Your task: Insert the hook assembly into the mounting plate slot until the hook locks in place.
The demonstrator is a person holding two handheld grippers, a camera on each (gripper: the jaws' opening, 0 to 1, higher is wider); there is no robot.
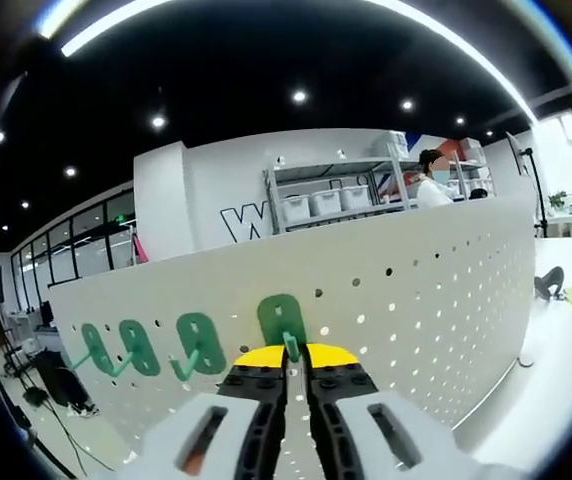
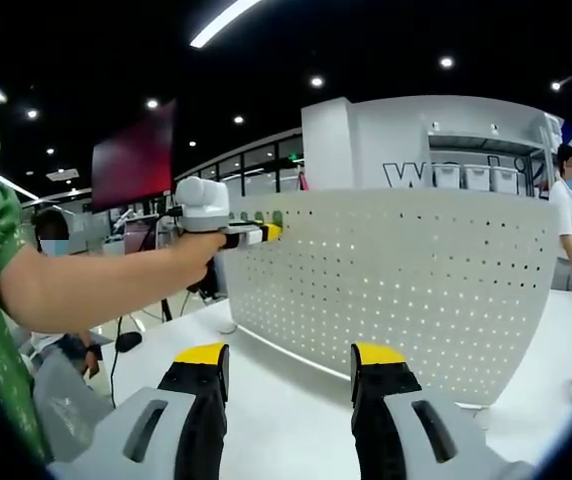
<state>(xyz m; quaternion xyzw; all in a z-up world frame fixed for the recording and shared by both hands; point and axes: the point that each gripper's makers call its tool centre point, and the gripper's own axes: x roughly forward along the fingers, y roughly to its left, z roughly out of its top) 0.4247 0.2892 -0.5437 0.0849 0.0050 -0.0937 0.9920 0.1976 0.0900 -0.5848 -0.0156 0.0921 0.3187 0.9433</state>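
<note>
Your green hook (image 1: 284, 325) sits against the white pegboard (image 1: 426, 290), its stem pinched between the yellow tips of your left gripper (image 1: 296, 362), which is clenched on it. 3 more green hooks (image 1: 156, 350) hang in a row to its left on the same board. Your right gripper (image 2: 291, 370) hovers over the white table (image 2: 296, 420), jaws spread wide and holding nothing, well apart from the hook.

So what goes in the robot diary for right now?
left gripper: shut on green plastic hook | hook: at white perforated pegboard | right gripper: open, empty
</note>
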